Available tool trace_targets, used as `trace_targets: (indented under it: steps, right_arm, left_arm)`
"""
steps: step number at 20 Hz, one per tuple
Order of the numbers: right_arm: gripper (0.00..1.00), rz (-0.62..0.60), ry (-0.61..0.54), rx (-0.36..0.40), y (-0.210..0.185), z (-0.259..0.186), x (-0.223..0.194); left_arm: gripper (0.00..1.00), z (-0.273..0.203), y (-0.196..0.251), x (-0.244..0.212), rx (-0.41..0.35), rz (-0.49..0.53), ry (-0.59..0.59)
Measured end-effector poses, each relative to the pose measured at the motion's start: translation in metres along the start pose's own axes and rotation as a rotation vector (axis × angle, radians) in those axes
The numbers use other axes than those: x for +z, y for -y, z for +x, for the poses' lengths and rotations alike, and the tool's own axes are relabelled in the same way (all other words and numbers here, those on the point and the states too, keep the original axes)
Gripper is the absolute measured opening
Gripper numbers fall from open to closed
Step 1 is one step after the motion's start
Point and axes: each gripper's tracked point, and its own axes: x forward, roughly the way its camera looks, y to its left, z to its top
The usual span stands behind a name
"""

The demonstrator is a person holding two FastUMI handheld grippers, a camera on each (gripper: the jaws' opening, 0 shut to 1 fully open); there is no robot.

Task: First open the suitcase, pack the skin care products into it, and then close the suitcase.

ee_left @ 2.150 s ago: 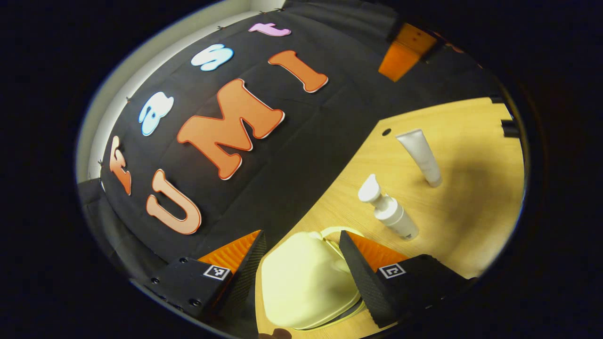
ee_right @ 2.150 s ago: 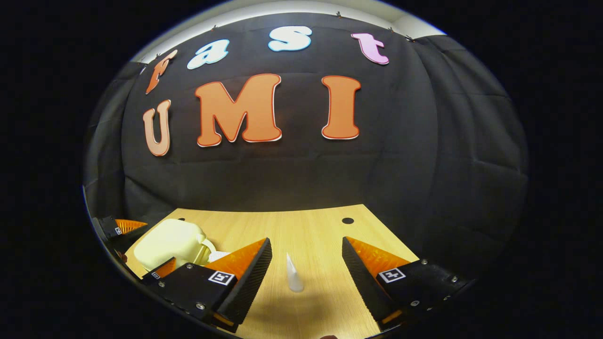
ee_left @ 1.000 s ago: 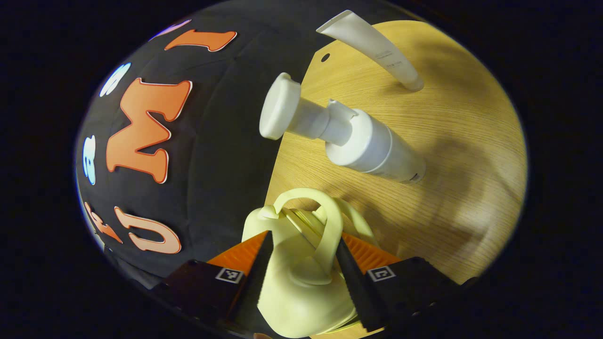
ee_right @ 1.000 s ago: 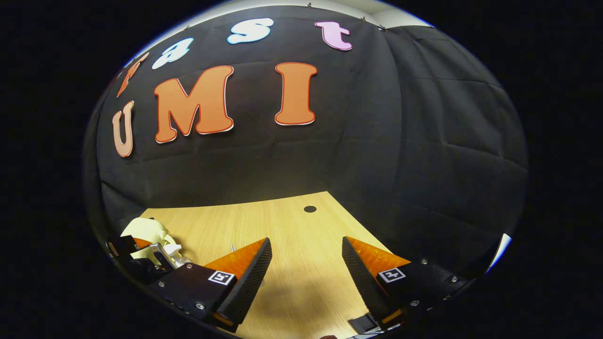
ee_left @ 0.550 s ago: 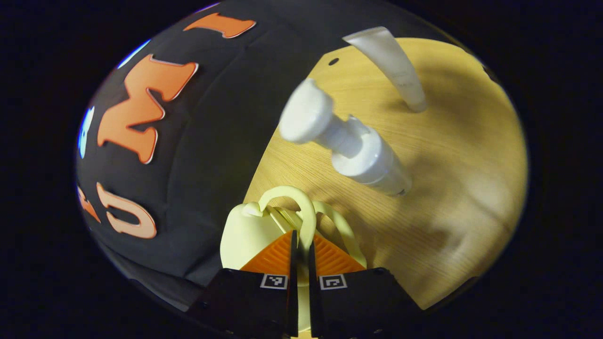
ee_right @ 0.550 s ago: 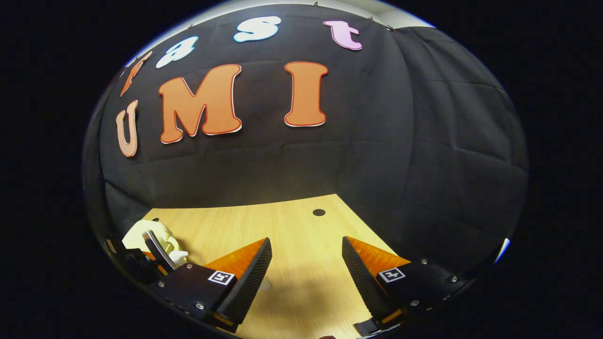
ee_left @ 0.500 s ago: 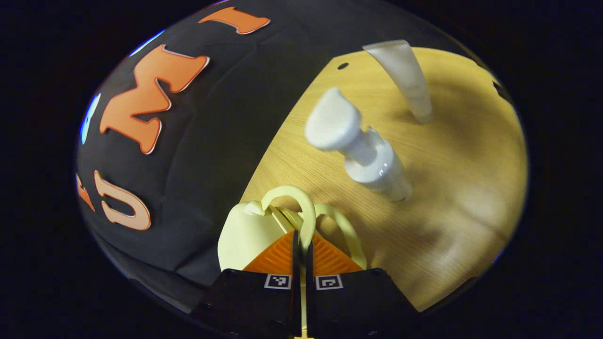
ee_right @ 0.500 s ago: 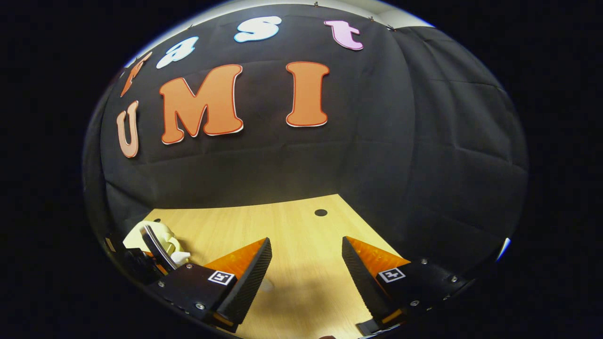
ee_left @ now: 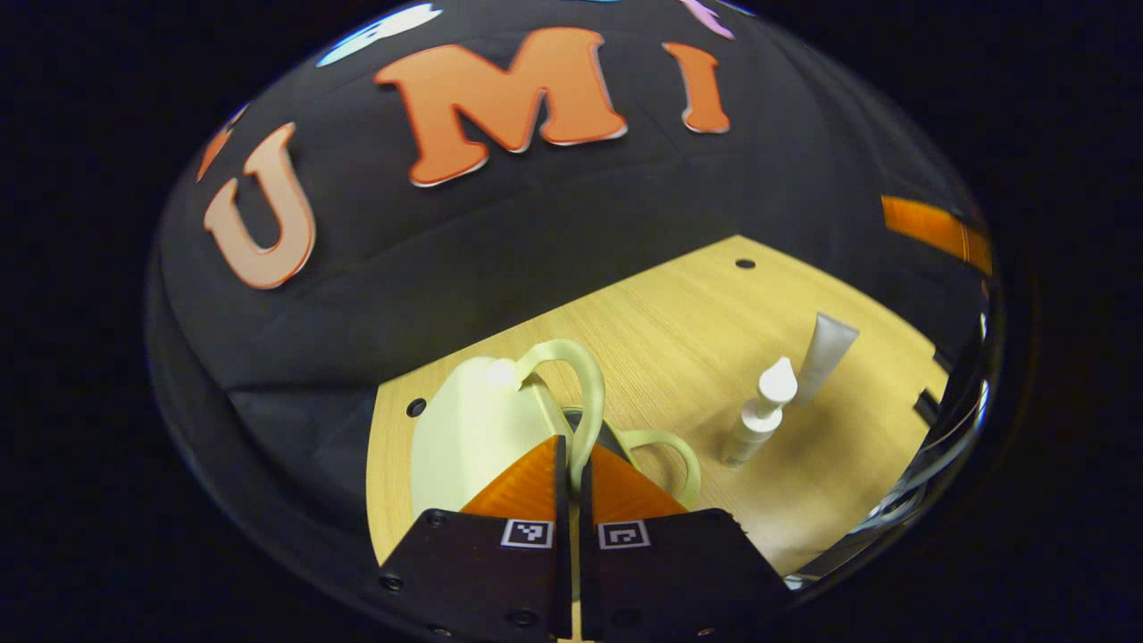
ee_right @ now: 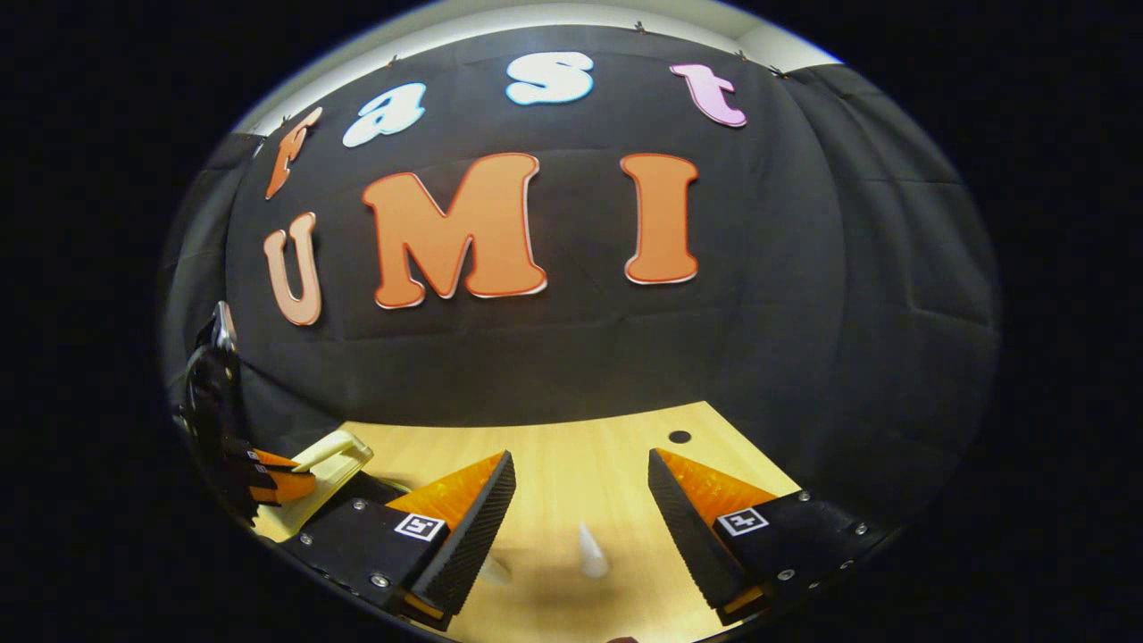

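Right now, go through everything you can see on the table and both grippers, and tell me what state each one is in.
Pale yellow plastic suitcase: lid raised, partly open.
Suitcase's lid handle: pinched between the left gripper's fingers.
White pump bottle: upright on the table, not packed.
White squeeze tube: standing on its cap, not packed.
Left gripper: shut on the handle.
Right gripper: open, empty.

On the table (ee_left: 679, 304), the suitcase (ee_left: 464, 429) lies at the left, near the wall; the pump bottle (ee_left: 757, 420) stands to its right, the tube (ee_left: 826, 353) just behind — possibly touching.
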Motion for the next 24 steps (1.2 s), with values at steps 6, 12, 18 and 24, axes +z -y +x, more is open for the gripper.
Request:
trace_targets:
  steps: [6,12,18,24]
  right_arm:
    - [0.95,0.003,0.043,0.063,-0.07,-0.016,0.022]
    - [0.95,0.057,0.059,0.046,-0.095,-0.025,0.029]
    - [0.95,0.047,0.055,0.017,-0.105,-0.028,0.028]
    - [0.95,0.044,0.018,0.014,-0.119,-0.021,0.015]
  left_arm:
    - [0.04,-0.018,-0.034,0.02,-0.029,-0.288,0.139]
    - [0.02,-0.02,-0.085,0.003,-0.015,-0.498,0.198]
    - [0.02,-0.01,-0.12,-0.04,0.008,-0.633,0.145]
    - [0.02,0.016,-0.119,-0.088,0.001,-0.789,0.021]
